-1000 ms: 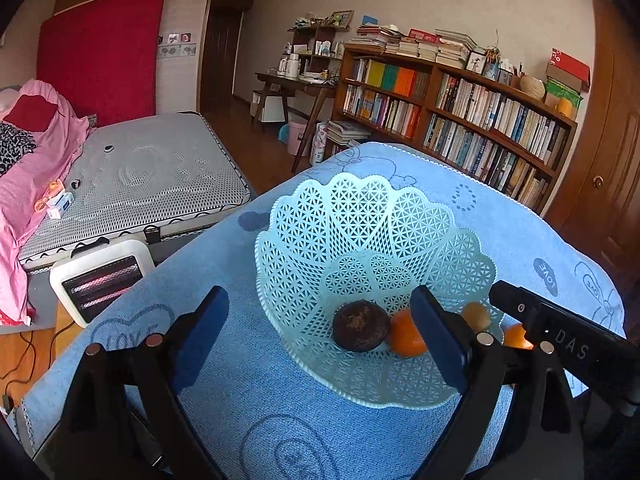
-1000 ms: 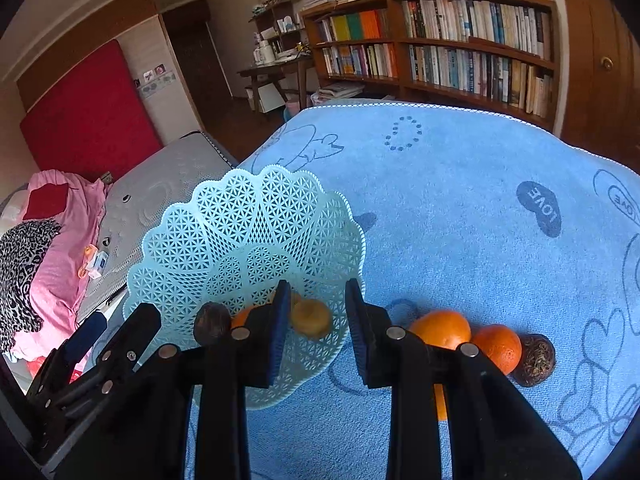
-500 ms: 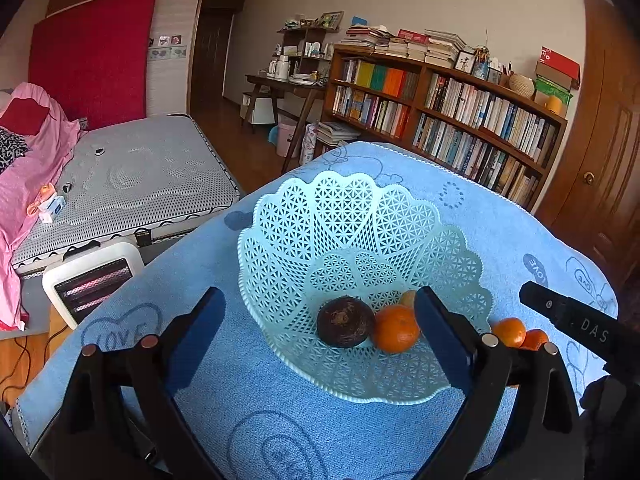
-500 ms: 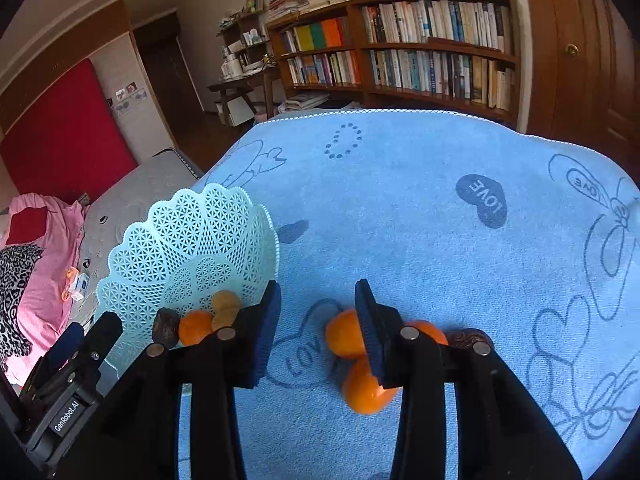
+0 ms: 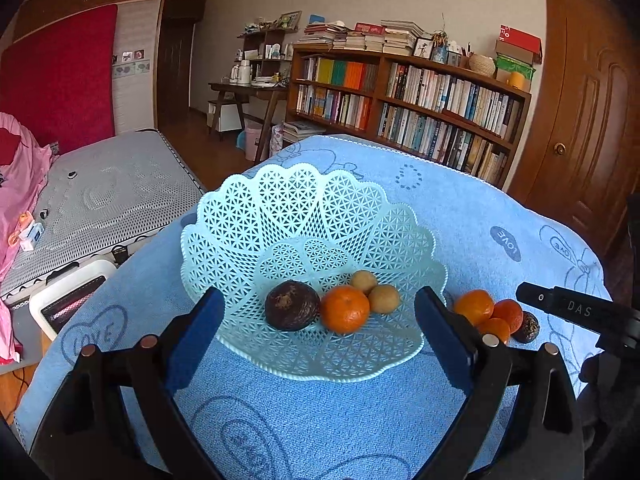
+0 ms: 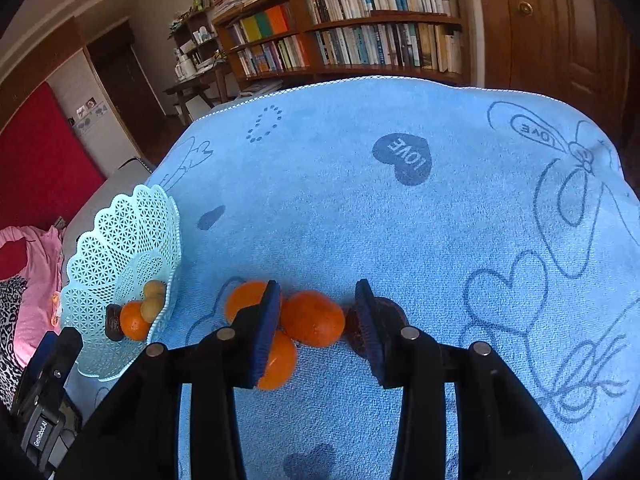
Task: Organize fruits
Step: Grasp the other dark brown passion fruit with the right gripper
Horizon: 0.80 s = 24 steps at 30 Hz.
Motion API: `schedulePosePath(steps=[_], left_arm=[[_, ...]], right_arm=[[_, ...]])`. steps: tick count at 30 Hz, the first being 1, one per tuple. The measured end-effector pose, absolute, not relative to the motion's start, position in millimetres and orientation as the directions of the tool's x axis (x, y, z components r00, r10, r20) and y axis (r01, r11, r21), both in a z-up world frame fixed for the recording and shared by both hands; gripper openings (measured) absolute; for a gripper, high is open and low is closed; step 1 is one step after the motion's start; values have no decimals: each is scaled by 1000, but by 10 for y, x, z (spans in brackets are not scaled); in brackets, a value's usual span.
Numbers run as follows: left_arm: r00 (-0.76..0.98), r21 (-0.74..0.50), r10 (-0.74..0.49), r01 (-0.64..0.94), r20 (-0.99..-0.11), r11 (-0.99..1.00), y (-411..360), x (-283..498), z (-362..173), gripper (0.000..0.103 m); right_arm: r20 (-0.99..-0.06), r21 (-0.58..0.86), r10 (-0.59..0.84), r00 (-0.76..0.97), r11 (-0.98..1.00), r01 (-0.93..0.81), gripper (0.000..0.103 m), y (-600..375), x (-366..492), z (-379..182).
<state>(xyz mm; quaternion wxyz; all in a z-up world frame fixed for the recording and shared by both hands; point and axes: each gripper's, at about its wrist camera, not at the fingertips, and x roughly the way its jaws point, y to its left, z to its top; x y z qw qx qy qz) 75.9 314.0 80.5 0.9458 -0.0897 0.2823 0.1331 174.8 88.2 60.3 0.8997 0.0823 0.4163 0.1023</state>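
The right tool (image 6: pixel 316 334) is swinging away from the basket (image 6: pixel 120 240), which is sliding out to the lower left of the right wrist view, and is now coming down over the loose fruit on the blue towel (image 6: pixel 400 220) covering the bench. A second ago a small tan fruit was sitting between its jaws above the basket; now that gap is framing the middle orange (image 6: pixel 314 322) at lower centre, the jaws standing wide on either side and not yet touching it. A second orange (image 6: pixel 244 300) is peeking out left of the left finger, a third (image 6: pixel 280 360) is lying just below, and a dark round fruit (image 6: pixel 386 314) is sitting partly behind the right finger.

In the left wrist view the basket is holding a dark fruit (image 5: pixel 292 306), one orange (image 5: pixel 345 309) and two tan fruits (image 5: pixel 374 292), so the drop seems to be done and the next pick is starting. The left tool (image 5: pixel 316 340) is hovering wide and empty at the basket's near rim

The oranges are touching one another, so closing on the middle one is likely to nudge its neighbours
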Motion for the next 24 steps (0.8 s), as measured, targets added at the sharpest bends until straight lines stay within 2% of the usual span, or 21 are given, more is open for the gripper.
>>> schedulePosePath(steps=[9,24], left_arm=[[813,-89,183,-276,-552,957,3078,734,793,97],[821,-60,152,-220,-550,974,2921,720,775,97]], right_arm=[[-755,241,208,621,970,-31,39,519,1725,456],[-772,325,330,544,939,-108,39,477,1730,277]])
